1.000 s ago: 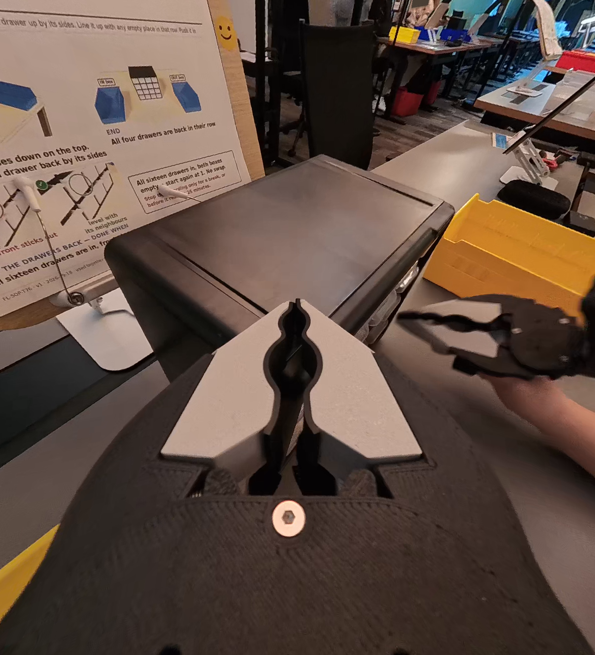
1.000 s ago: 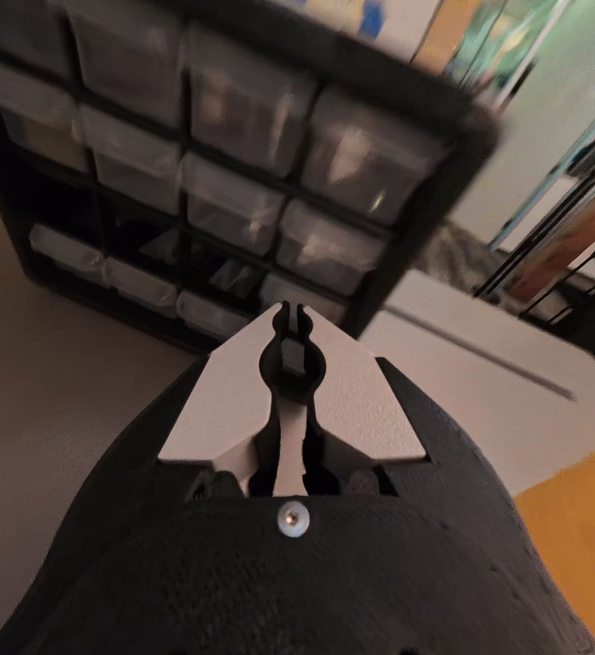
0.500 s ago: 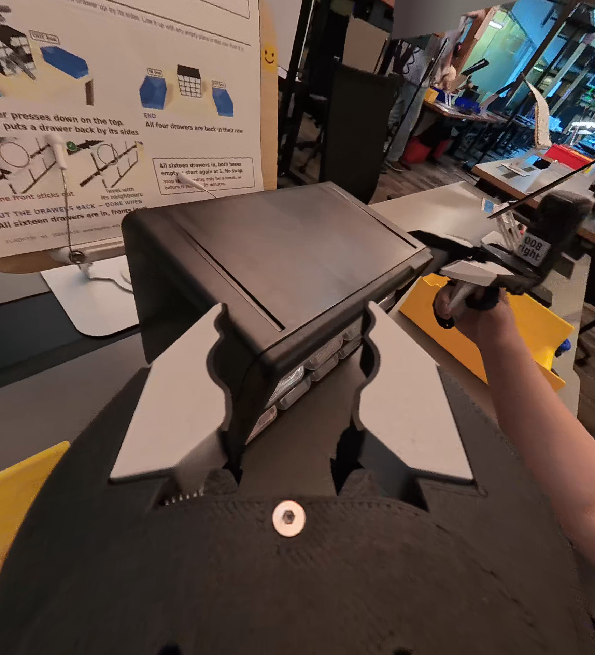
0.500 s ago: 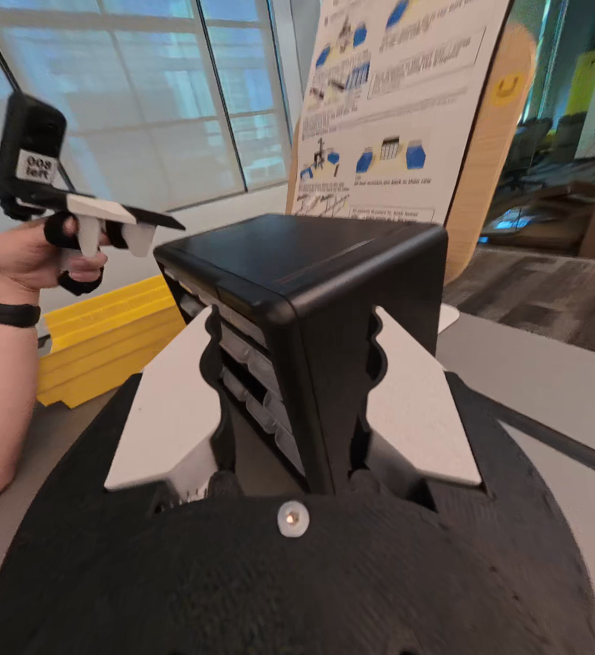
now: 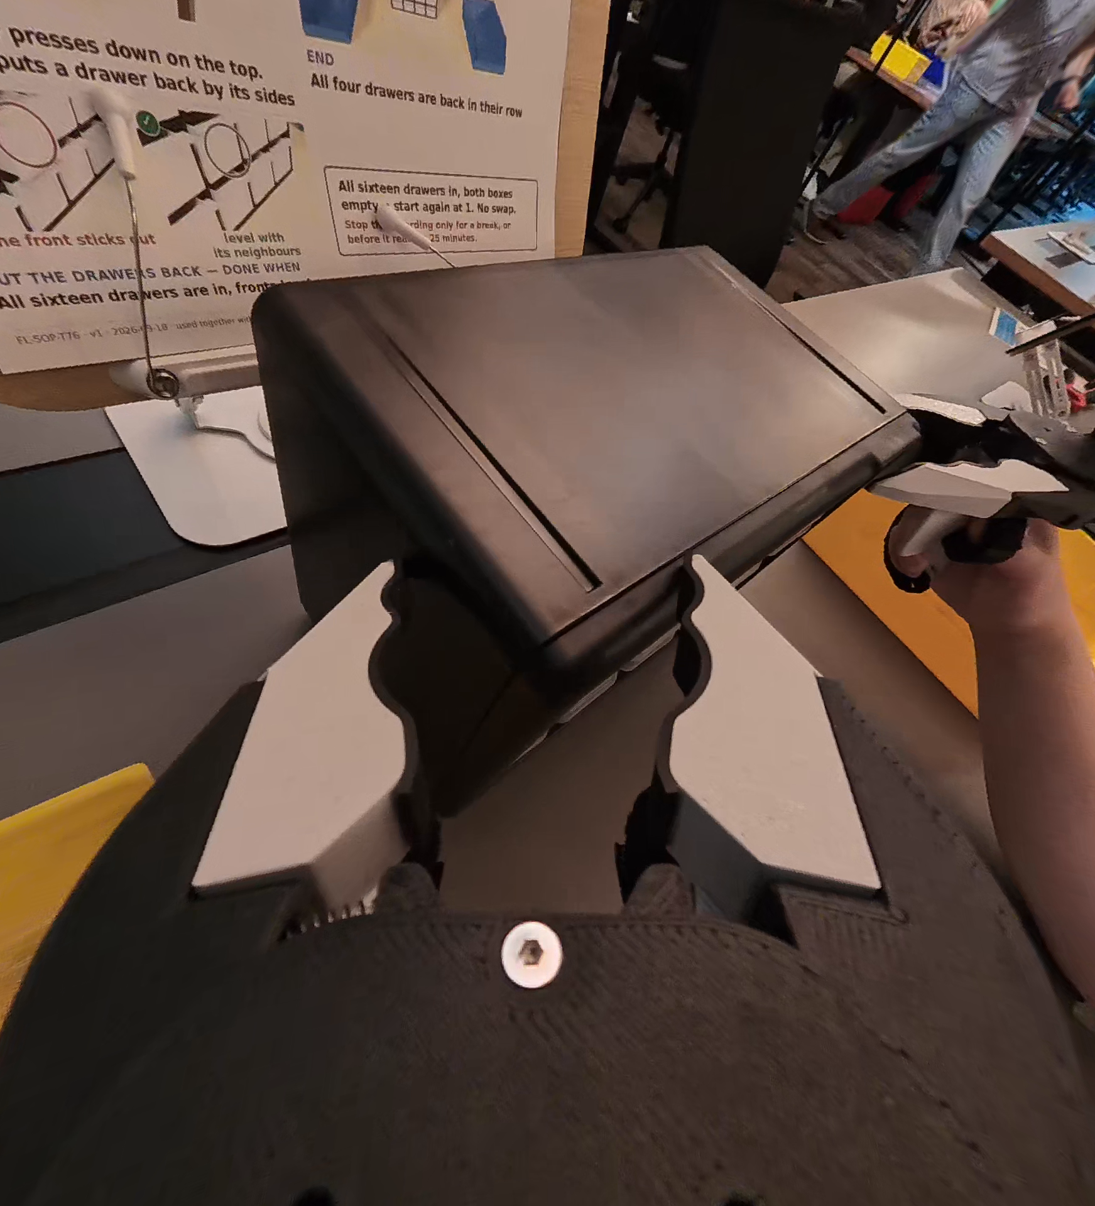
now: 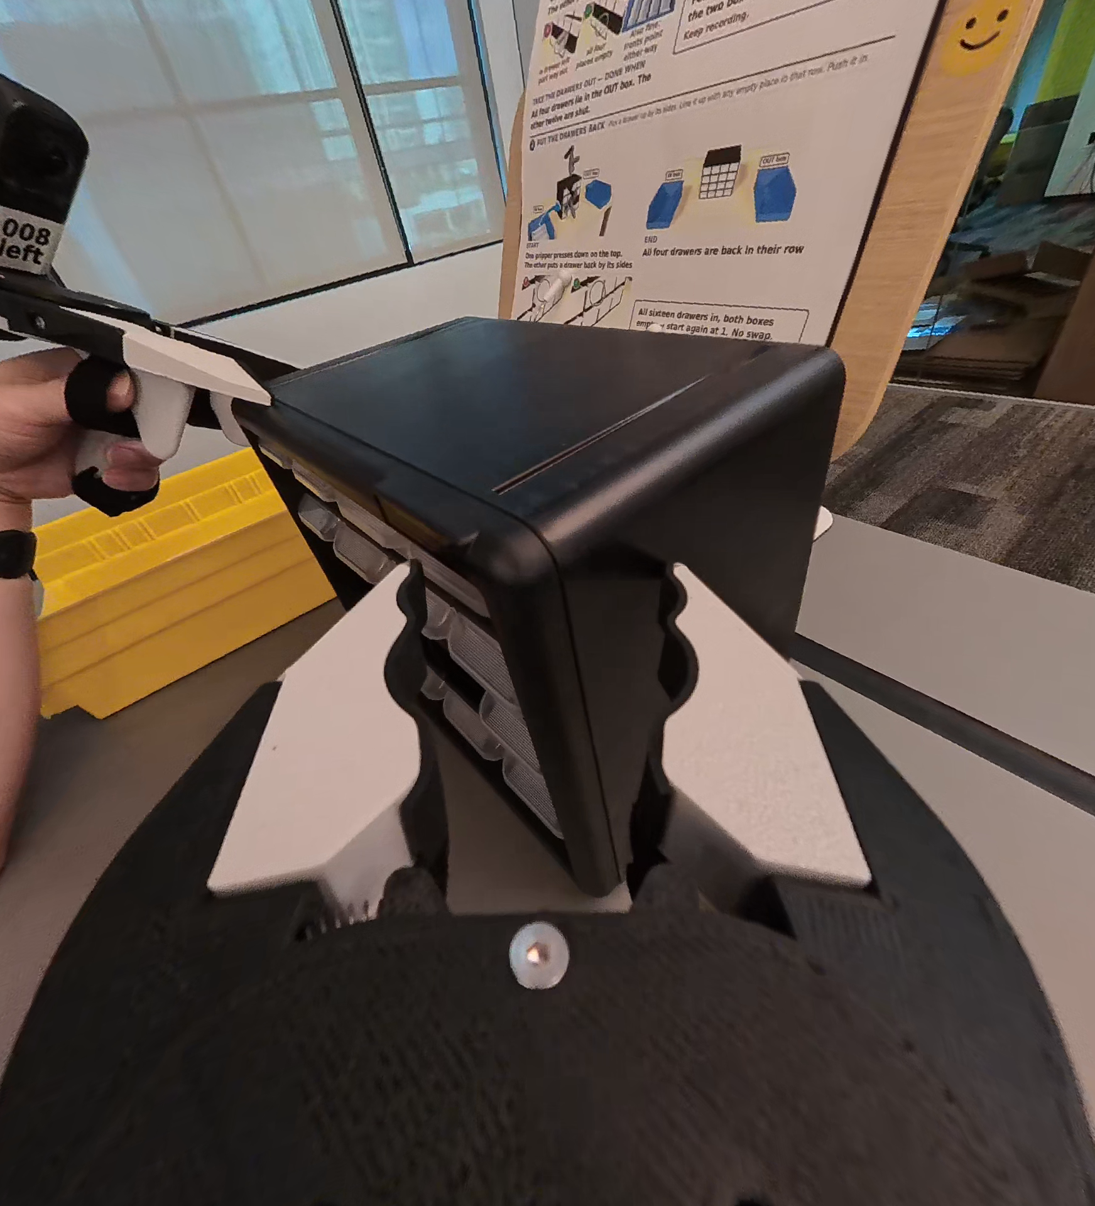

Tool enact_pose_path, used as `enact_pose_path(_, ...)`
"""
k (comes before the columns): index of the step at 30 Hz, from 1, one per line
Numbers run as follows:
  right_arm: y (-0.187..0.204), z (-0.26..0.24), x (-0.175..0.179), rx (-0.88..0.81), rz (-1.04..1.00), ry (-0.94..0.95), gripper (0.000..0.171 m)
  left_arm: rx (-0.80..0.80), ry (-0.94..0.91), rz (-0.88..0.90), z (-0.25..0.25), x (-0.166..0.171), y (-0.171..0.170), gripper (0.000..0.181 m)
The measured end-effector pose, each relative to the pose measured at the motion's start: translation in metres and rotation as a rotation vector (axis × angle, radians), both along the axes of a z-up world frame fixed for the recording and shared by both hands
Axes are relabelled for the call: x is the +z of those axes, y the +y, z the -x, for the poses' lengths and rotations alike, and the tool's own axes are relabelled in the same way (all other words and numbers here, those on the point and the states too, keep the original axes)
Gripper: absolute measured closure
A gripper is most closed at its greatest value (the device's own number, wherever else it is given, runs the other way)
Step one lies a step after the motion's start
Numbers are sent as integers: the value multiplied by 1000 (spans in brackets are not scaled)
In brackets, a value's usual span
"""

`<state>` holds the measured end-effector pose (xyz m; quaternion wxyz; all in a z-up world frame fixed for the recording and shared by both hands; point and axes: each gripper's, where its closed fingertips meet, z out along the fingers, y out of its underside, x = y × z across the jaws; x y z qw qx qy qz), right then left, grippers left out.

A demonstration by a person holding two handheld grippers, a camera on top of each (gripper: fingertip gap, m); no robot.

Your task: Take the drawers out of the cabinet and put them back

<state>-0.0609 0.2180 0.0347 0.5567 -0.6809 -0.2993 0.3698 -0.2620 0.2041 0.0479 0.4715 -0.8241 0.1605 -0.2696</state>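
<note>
The black drawer cabinet (image 5: 597, 404) stands on the grey table, with clear drawers (image 6: 479, 652) in its front. My left gripper (image 5: 541, 568) is open and straddles the cabinet's front left top corner. My right gripper (image 6: 543, 568) is open and straddles the front right corner, one finger in front of the drawers and one along the side wall (image 6: 695, 522). Each gripper shows in the other's view: the right gripper (image 5: 949, 450) at the far corner, the left gripper (image 6: 231, 391) with its tips at the top edge. Most drawer fronts are hidden.
A yellow bin (image 6: 159, 587) sits left of the cabinet, its edge also in the left wrist view (image 5: 9, 913). Another yellow bin (image 5: 923, 600) sits on the right. An instruction board (image 5: 205, 163) on a white stand is behind. A person stands in the far background.
Both grippers went from shut to open and swung to the cabinet's two front corners. Since half a second ago both have moved in closer around the corners.
</note>
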Motion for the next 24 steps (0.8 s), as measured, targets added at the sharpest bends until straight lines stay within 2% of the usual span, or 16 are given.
enact_pose_path(8,-15,2,-3,-11,-15,-100,103,-7,-15,-8,3,0,1,100)
enact_pose_path(13,-12,0,-2,-12,-15,-77,108,8,-7,-7,2,0,1,99)
enact_pose_path(19,-15,-1,-1,11,-35,-86,104,7,-12,-9,3,2,0,100)
enact_pose_path(20,-17,-1,5,11,-58,-81,103,33,-24,-13,8,6,2,104)
enact_pose_path(21,-19,-3,15,5,-95,-57,103,83,-61,-30,16,16,3,116)
enact_pose_path(22,-22,-8,28,-14,-137,-29,102,118,-118,-71,24,31,-2,115)
enact_pose_path(24,-31,-17,56,-48,-222,5,103,130,-230,-218,36,76,-36,121)
